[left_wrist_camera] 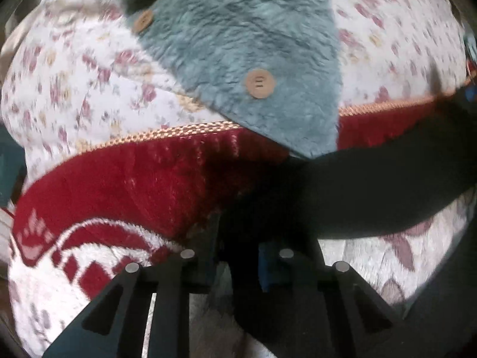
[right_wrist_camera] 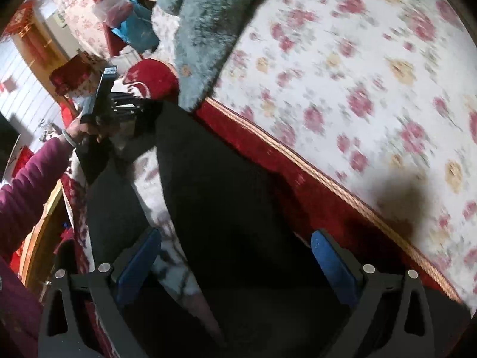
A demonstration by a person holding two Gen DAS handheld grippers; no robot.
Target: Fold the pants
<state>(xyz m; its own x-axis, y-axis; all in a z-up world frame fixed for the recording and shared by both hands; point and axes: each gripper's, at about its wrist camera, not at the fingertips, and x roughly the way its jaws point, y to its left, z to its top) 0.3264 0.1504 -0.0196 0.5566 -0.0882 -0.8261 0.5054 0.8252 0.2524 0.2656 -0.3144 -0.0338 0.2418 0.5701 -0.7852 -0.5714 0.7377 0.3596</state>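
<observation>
On the bed, left tool (left_wrist_camera: 235, 256) pinches black pants (left_wrist_camera: 357, 185); right tool (right_wrist_camera: 235, 256) spread

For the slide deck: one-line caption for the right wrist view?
Open right gripper straddles black pants on the floral bed cover.

Matt black cloth pants (right_wrist_camera: 226, 208) between the right gripper's (right_wrist_camera: 235, 264) blue rubbery pads (right_wrist_camera: 334, 264); ahead, fluffy teal fleece (left_wrist_camera: 238, 44), plush red blanket (left_wrist_camera: 134, 176).
</observation>
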